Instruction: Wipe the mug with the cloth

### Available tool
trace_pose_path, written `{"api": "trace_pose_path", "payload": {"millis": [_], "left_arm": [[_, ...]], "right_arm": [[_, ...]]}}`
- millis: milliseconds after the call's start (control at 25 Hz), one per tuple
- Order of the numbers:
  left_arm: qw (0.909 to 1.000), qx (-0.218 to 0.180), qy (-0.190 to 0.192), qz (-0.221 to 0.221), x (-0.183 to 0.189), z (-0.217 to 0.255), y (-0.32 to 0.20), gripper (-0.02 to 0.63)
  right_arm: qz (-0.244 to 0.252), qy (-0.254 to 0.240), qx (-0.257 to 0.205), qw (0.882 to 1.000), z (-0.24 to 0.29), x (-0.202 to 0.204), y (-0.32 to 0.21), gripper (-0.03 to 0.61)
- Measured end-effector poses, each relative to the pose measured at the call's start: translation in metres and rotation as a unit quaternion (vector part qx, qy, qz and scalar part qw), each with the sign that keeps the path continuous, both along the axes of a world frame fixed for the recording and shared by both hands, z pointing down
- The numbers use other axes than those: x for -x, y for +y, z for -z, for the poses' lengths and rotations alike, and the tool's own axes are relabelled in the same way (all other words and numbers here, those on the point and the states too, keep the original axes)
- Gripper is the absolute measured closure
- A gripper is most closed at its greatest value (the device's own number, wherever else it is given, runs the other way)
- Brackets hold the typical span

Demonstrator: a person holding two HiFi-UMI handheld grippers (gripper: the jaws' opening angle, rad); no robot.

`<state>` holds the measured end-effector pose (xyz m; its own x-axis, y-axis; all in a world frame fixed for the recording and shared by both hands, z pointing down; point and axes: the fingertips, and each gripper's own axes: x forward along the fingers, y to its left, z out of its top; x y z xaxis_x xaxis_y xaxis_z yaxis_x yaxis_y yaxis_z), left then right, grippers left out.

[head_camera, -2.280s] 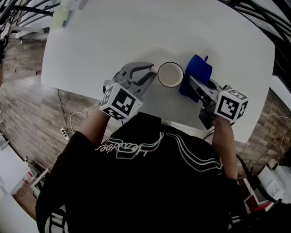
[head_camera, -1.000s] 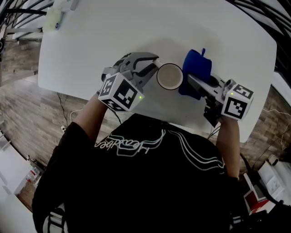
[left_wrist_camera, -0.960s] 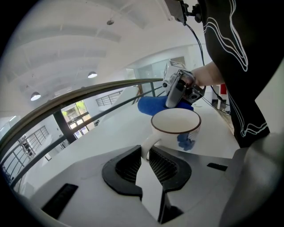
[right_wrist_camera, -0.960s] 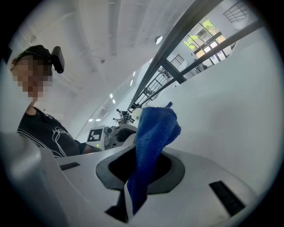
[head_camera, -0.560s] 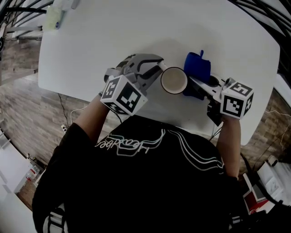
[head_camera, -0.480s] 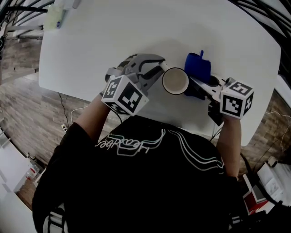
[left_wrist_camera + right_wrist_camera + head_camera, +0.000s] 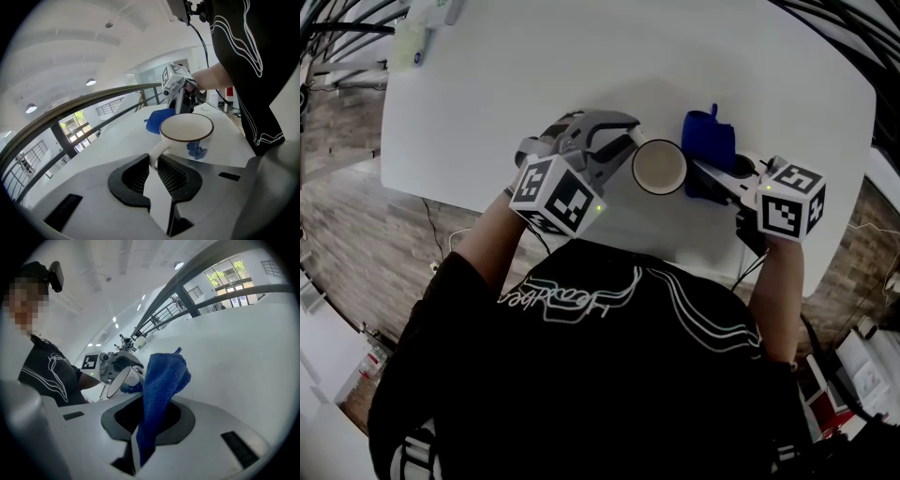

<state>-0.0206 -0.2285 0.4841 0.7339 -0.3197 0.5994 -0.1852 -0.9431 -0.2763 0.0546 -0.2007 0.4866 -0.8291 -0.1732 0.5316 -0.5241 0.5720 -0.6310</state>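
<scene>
A white mug (image 7: 660, 166) with a dark rim and a blue pattern is at the table's near middle. My left gripper (image 7: 623, 142) is shut on its handle. In the left gripper view the handle (image 7: 157, 152) is pinched between the pads, and the mug's bowl (image 7: 187, 133) lies just beyond the left gripper (image 7: 157, 163). My right gripper (image 7: 714, 173) is shut on a blue cloth (image 7: 710, 141), which bunches up right beside the mug. In the right gripper view the cloth (image 7: 161, 383) rises from the right gripper (image 7: 145, 416), with the mug (image 7: 123, 378) just left of it.
The white table (image 7: 581, 66) stretches away beyond both grippers. A pale object (image 7: 417, 33) lies at its far left corner. The near edge of the table is close to the person's body, over a wooden floor (image 7: 356, 244).
The left gripper has carried the mug a little to the right, towards the cloth. The right gripper with the cloth has shifted slightly right and stays beside the mug.
</scene>
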Motion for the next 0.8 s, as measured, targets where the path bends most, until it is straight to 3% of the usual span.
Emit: {"api": "trace_pose_path", "payload": {"millis": [360, 800], "left_arm": [[0.9987, -0.008, -0.014, -0.049, 0.001, -0.003, -0.003, 0.551], [0.9947, -0.011, -0.020, -0.101, -0.009, -0.002, -0.002, 0.551]], "right_arm": [[0.049, -0.056, -0.017, 0.997, 0.036, 0.008, -0.002, 0.525], [0.105, -0.056, -0.028, 0.992, 0.043, 0.013, -0.001, 0.525]]}}
